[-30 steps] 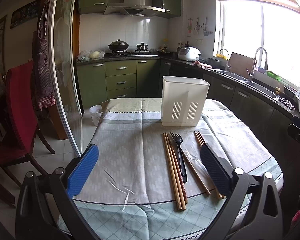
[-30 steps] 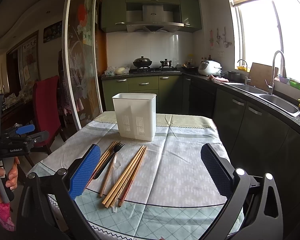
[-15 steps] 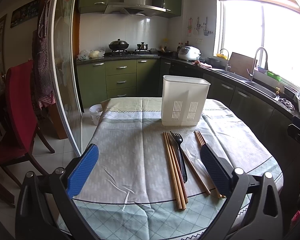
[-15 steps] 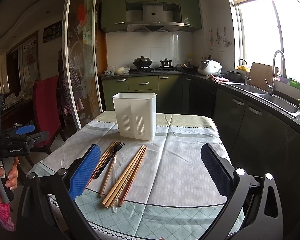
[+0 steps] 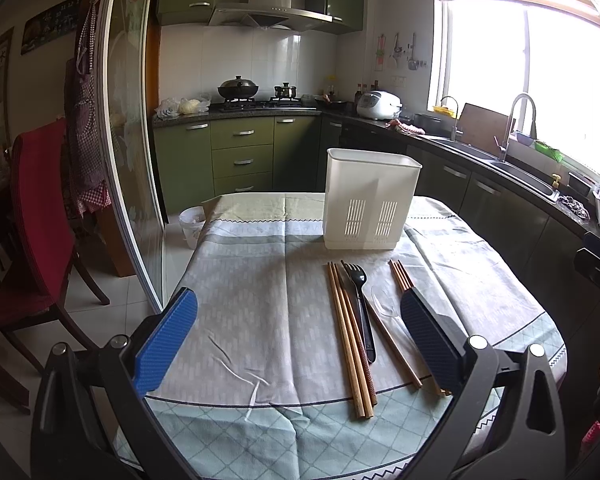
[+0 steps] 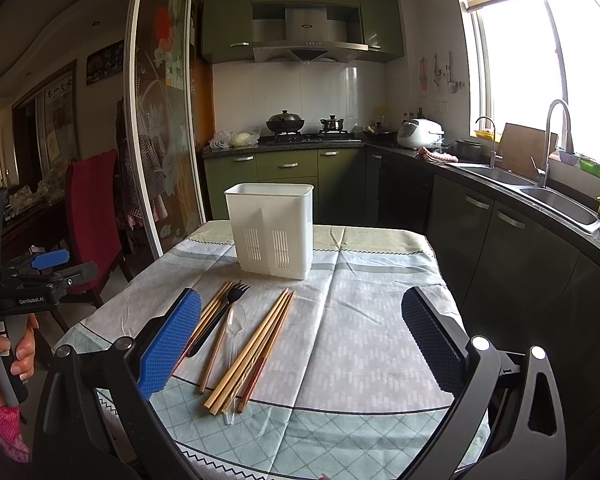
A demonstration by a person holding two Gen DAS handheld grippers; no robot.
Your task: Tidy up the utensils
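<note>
A white slotted utensil holder [image 5: 370,199] [image 6: 274,230] stands upright at the far middle of the table. In front of it lie several wooden chopsticks [image 5: 350,340] [image 6: 256,346], a black plastic fork [image 5: 360,300] [image 6: 220,316] and a clear plastic spoon [image 6: 232,344] [image 5: 384,305]. My left gripper [image 5: 298,340] hovers open over the near table edge, its right finger above the right-hand chopsticks. My right gripper [image 6: 300,342] is open too, the utensils lying by its left finger. Neither holds anything.
The table wears a pale green checked cloth [image 5: 260,300] [image 6: 360,340]. A red chair [image 5: 36,216] and a glass sliding door [image 5: 128,160] are at the left. Green cabinets, stove and sink [image 6: 556,204] line the back and right. A hand [image 6: 0,356] holds the left gripper's handle.
</note>
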